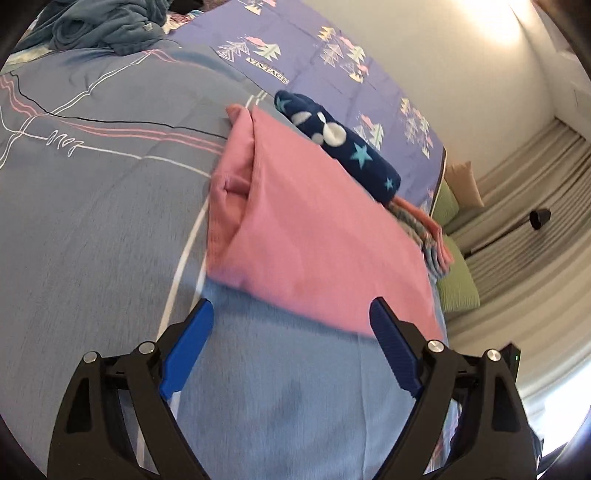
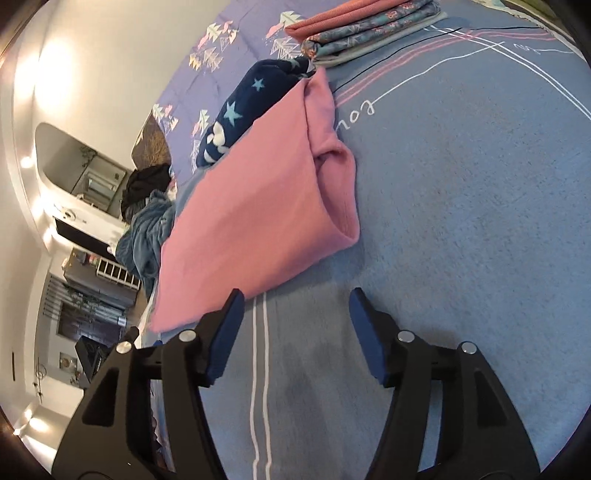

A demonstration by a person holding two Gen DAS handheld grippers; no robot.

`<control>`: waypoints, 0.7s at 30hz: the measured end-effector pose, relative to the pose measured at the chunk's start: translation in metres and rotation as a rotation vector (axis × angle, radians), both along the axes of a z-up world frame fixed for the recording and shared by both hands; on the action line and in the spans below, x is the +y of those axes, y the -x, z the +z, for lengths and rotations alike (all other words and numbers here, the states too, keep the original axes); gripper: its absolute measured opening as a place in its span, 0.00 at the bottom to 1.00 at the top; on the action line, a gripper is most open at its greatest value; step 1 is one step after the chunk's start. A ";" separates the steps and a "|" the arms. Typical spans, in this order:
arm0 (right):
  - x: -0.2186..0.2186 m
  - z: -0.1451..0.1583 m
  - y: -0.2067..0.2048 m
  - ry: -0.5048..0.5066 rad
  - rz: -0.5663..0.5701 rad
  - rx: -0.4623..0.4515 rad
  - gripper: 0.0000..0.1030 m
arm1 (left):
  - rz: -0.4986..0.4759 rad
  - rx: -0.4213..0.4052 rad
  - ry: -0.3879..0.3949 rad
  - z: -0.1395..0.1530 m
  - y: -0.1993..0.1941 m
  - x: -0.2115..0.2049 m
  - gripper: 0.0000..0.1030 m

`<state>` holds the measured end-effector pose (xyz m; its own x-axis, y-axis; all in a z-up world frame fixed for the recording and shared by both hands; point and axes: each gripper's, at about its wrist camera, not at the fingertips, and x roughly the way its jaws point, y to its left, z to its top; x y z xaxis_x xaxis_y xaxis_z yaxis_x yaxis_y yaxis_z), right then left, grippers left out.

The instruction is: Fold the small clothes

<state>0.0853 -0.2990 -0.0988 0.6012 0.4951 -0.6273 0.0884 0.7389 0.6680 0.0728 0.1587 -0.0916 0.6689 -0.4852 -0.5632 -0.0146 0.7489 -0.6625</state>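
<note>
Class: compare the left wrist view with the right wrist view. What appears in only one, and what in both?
Only the left wrist view: green cushions, curtains, and the open left tongs.
Only the right wrist view: a white shelf unit and the open right tongs.
Both: the pink garment, star-print item, folded stack, bedspread.

Pink garment point(image 1: 314, 236), star-patterned navy cloth point(image 1: 343, 144)

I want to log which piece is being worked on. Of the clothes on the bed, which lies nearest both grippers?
The pink garment, partly folded, right ahead of the open left gripper and right gripper. The navy star-print piece and the folded stack lie beyond it.
</note>
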 end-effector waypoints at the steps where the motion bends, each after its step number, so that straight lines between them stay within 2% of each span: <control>1: 0.000 0.000 -0.001 -0.005 -0.006 -0.004 0.62 | 0.009 0.001 -0.005 -0.001 -0.005 0.000 0.77; 3: 0.001 -0.001 -0.005 -0.011 -0.019 -0.015 0.63 | 0.025 0.005 -0.023 -0.004 -0.015 0.000 0.68; 6: 0.003 -0.003 -0.012 0.004 -0.037 -0.033 0.66 | 0.039 0.013 -0.015 -0.006 -0.027 0.006 0.46; 8: 0.006 -0.004 -0.018 0.006 -0.055 -0.047 0.67 | 0.062 0.033 -0.005 -0.010 -0.033 0.013 0.19; 10: 0.006 -0.006 -0.022 0.000 -0.079 -0.047 0.67 | 0.072 0.062 0.044 -0.018 -0.043 0.022 0.09; 11: 0.007 -0.006 -0.024 -0.003 -0.091 -0.048 0.67 | 0.073 0.068 0.091 -0.022 -0.047 0.027 0.08; 12: 0.008 -0.006 -0.028 -0.002 -0.107 -0.048 0.67 | 0.072 0.070 0.107 -0.023 -0.048 0.028 0.07; 13: 0.008 -0.006 -0.029 0.005 -0.118 -0.047 0.64 | 0.069 0.067 0.103 -0.023 -0.048 0.028 0.07; 14: 0.010 -0.006 -0.031 0.021 -0.138 -0.046 0.44 | 0.067 0.063 0.088 -0.022 -0.048 0.026 0.06; 15: 0.010 -0.007 -0.033 0.043 -0.161 -0.037 0.08 | 0.062 0.058 0.066 -0.019 -0.047 0.023 0.05; 16: 0.008 -0.012 -0.037 0.052 -0.177 0.000 0.05 | 0.061 0.057 0.057 -0.017 -0.047 0.022 0.04; 18: -0.003 -0.017 -0.037 -0.043 -0.196 0.024 0.04 | 0.066 0.057 0.054 -0.012 -0.045 0.022 0.04; 21: -0.010 0.001 -0.026 -0.050 -0.195 -0.027 0.03 | 0.068 0.015 0.067 0.005 -0.035 0.025 0.03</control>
